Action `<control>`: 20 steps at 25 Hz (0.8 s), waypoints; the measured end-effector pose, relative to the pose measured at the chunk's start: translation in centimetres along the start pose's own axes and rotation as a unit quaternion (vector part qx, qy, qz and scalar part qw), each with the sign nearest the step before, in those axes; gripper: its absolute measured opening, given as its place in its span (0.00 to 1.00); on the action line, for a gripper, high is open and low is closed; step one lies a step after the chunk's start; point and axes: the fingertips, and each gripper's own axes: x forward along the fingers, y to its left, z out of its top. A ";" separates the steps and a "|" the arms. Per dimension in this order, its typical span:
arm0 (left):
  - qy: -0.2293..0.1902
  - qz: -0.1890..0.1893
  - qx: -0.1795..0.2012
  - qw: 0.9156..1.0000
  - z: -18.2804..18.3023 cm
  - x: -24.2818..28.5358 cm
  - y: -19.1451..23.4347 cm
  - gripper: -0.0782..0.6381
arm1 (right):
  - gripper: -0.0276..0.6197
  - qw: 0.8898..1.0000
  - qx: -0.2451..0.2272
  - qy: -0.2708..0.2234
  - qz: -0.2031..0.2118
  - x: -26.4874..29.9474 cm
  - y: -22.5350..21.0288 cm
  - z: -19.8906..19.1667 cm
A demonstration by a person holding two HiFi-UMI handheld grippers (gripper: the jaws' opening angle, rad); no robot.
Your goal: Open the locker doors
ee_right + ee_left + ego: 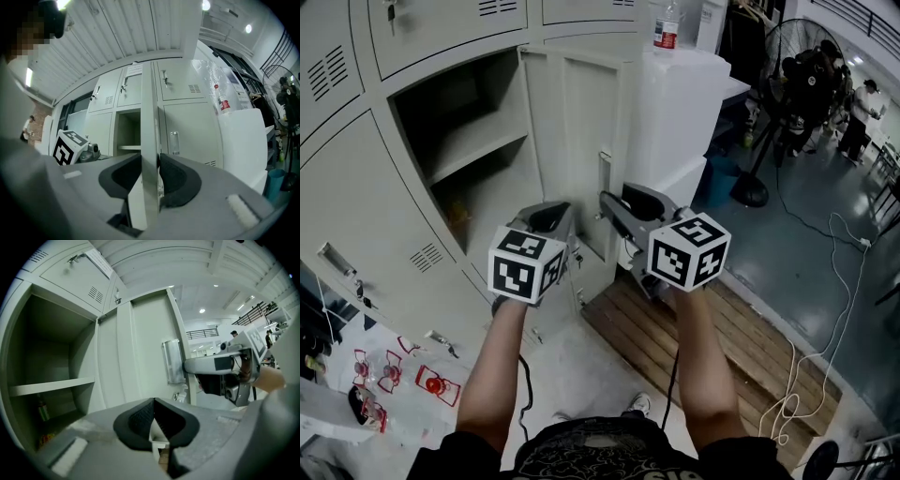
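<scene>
Head view looks down on two bare forearms stretched forward side by side toward the lockers. The right gripper (614, 202) points level and is clamped on the free edge of the open locker door (572, 141), which stands swung out to the right of its compartment. In the right gripper view the thin door edge sits between the pads. The left gripper (567, 214) hovers just beside it, in front of the door's inner face. It tilts slightly down, and its jaws are closed together on nothing. A shelf (478, 150) crosses the open compartment. Behind the door stands a white cabinet (680, 112) with a bottle (666, 26) on top, and a wooden pallet (675, 328) lies below.
</scene>
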 end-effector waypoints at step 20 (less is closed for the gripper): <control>0.004 0.075 -0.018 0.997 1.6 4.2 -1.8 0.11 | 0.19 0.999 0.004 0.003 0.050 -0.4 -6.5 0.8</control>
